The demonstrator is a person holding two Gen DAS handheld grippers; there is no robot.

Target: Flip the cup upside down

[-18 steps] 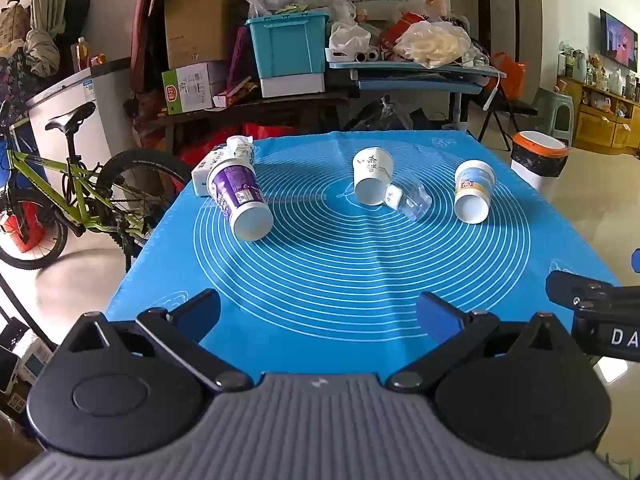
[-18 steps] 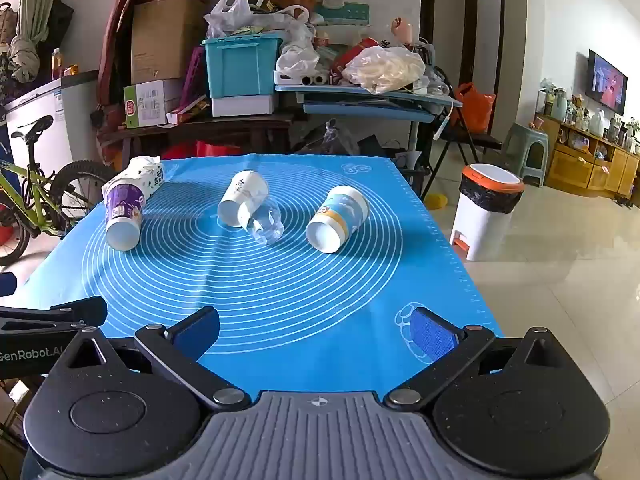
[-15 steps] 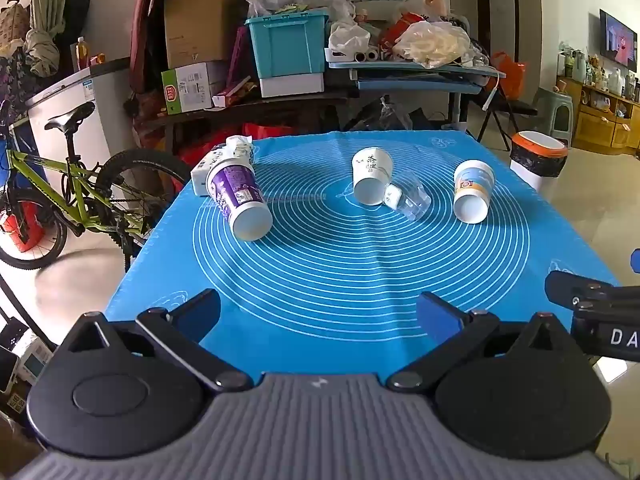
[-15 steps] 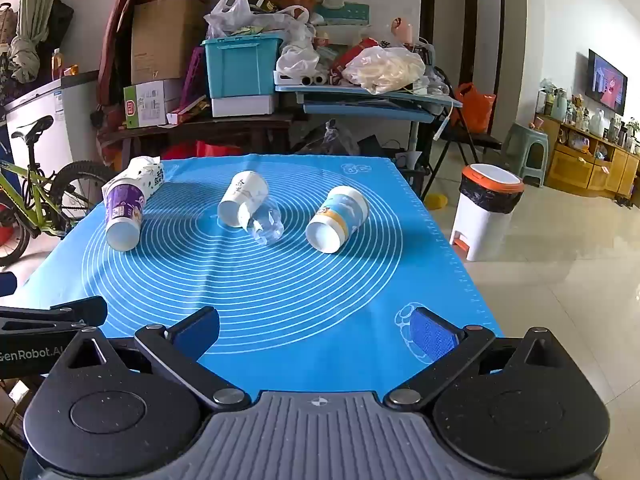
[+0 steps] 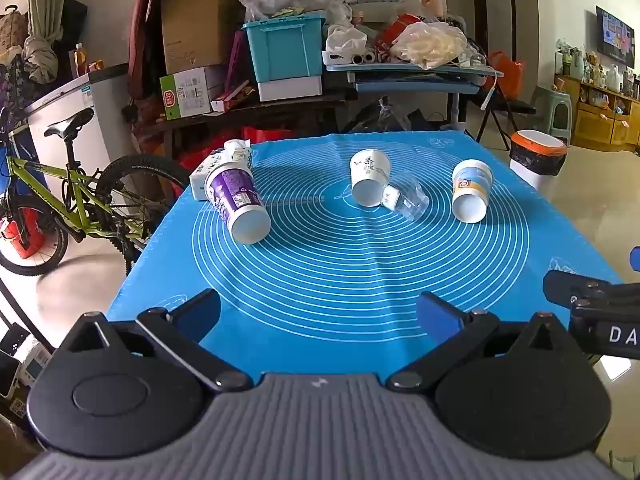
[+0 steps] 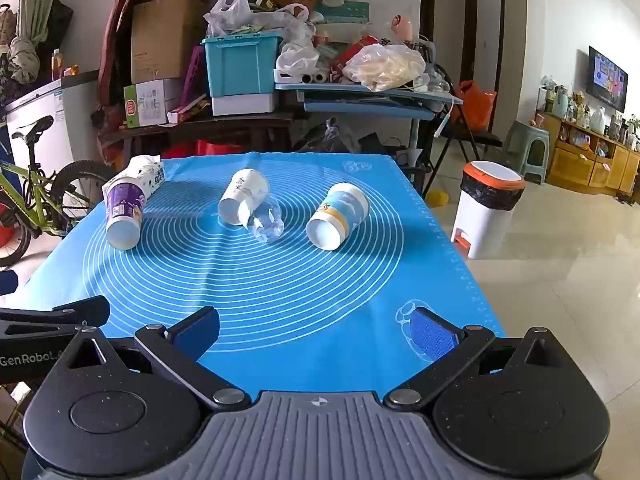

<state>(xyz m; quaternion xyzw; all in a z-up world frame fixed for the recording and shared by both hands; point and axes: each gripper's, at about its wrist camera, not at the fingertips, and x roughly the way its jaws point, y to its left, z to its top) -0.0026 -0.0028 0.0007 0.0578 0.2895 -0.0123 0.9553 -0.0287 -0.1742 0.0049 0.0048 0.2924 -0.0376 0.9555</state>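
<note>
We find the left gripper [image 5: 318, 314] level at the near edge, jaws spread wide, nothing between its blue pads [image 5: 438, 316]. The right gripper [image 6: 316, 328] sits alongside it at like height, jaws equally wide and unloaded, both pointing forward.

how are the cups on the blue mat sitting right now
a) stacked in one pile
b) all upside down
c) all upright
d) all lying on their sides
d: the purple cup, the white cup, the clear plastic cup and the blue-and-orange cup all lie on their sides on the blue mat, open mouths facing the camera.
</note>
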